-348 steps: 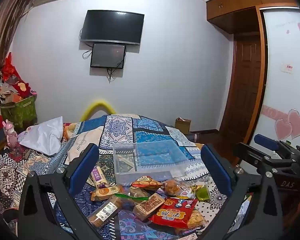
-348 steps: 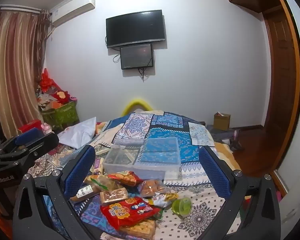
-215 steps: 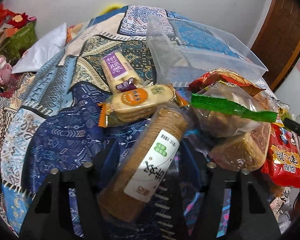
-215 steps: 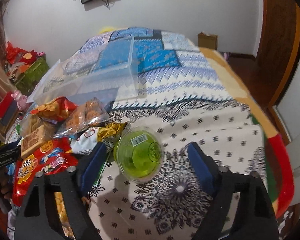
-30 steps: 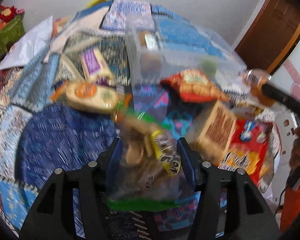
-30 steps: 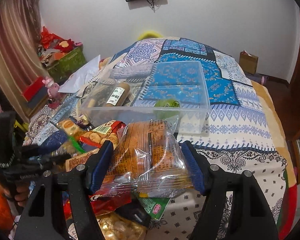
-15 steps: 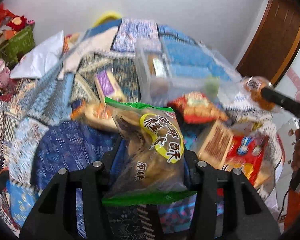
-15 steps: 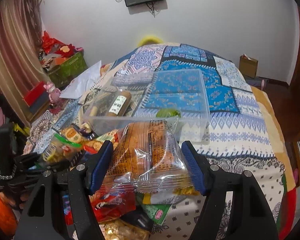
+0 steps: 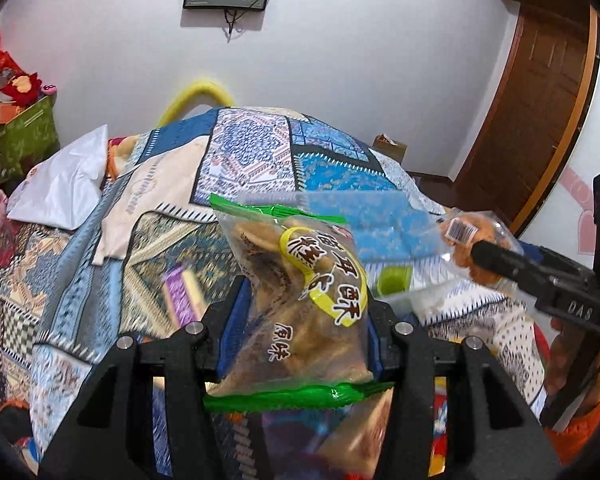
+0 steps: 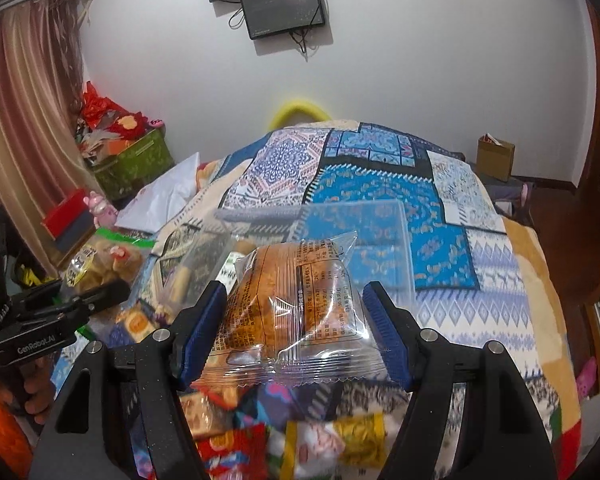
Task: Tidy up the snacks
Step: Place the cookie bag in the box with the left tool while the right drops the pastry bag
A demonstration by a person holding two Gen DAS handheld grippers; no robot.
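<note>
My left gripper (image 9: pixel 302 328) is shut on a clear bag of brown pastries with green seams (image 9: pixel 300 304) and holds it up above the bed. My right gripper (image 10: pixel 294 328) is shut on a clear packet of golden cakes (image 10: pixel 296 312), also raised; it shows in the left wrist view (image 9: pixel 470 240) at the right. The clear plastic bin (image 10: pixel 360 232) stands on the patchwork bedspread ahead, with a biscuit roll (image 10: pixel 232 264) and a green cup (image 9: pixel 394 282) inside. The left gripper shows in the right wrist view (image 10: pixel 96 292) at the left.
Loose snack packs (image 10: pixel 236 448) lie on the bedspread (image 10: pixel 440 216) in front of the bin, and a purple-labelled pack (image 9: pixel 180 296) lies to its left. A white bag (image 9: pixel 64 184) and a green box (image 10: pixel 134 160) lie at the far left. A wooden door (image 9: pixel 536 92) is at the right.
Both grippers have risen with their packets, and the views tilt up toward the bin and the wall. The left gripper's pastry bag was lifted off the snack pile.
</note>
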